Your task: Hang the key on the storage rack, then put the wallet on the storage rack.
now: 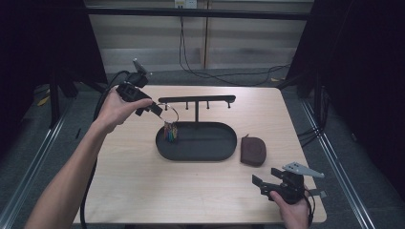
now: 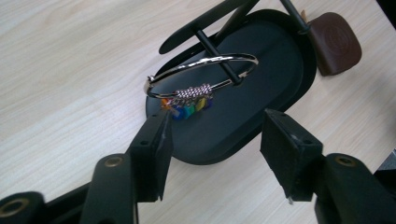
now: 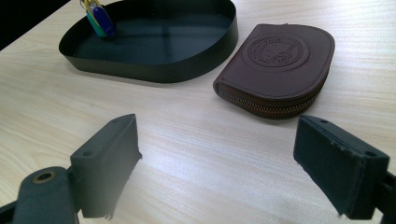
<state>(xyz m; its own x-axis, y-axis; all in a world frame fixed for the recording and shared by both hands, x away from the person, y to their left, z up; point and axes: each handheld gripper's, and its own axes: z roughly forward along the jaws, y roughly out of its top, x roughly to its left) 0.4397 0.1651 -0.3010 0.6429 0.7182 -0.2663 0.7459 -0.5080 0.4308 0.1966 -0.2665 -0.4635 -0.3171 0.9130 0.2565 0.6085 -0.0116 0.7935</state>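
A silver bangle [image 2: 205, 60] with a beaded clasp and a bunch of coloured charms [image 2: 184, 108] hangs around the leftmost peg [image 2: 219, 53] of a black stand. In the high view the bangle [image 1: 171, 114] dangles its charms [image 1: 170, 132] over the left end of the stand's oval tray [image 1: 210, 148]. My left gripper [image 2: 219, 135] is open just short of the bangle, its pads clear of it; from above, the left gripper [image 1: 155, 109] sits at the left end of the stand's bar [image 1: 197, 99]. My right gripper [image 3: 215, 149] is open and holds nothing, low over the table at the front right.
A brown zipped pouch [image 1: 253, 150] lies flat just right of the tray, in front of my right gripper [image 1: 260, 183]; the pouch [image 3: 278, 60] touches the tray wall [image 3: 154, 74]. Other pegs hang free along the bar. Bare wood spreads across the table's front and left.
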